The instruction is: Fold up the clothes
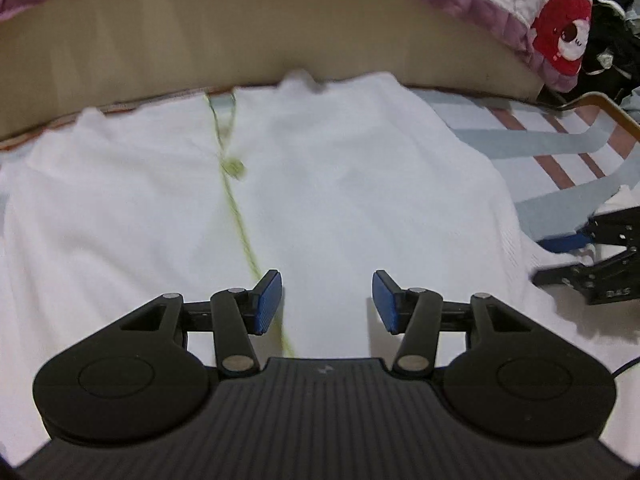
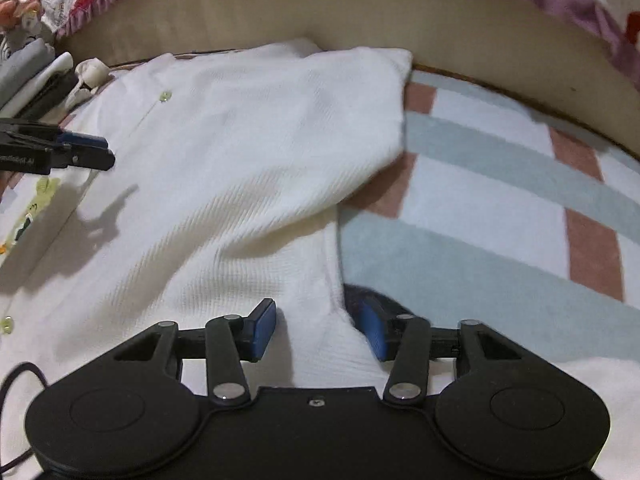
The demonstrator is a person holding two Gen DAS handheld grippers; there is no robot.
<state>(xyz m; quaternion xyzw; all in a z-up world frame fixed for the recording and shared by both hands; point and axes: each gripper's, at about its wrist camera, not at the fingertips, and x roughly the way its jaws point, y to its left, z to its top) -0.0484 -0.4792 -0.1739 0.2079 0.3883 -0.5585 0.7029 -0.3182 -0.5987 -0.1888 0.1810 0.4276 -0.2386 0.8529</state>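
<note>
Lying under both parted jaws | white garment [image 1: 320, 200] | striped blanket [image 2: 500, 184]

You had bright, even indoor light, and it washed out the white garment [image 1: 320, 184] in the left wrist view until its weave nearly vanished. Motion blur smeared its green stitching [image 1: 234, 200] and far edge. In the right wrist view the weave stayed sharper, and the left gripper [image 2: 106, 152] threw a soft shadow at left centre. Fisheye distortion bowed the bed frame [image 2: 360, 20] across both frames.
</note>
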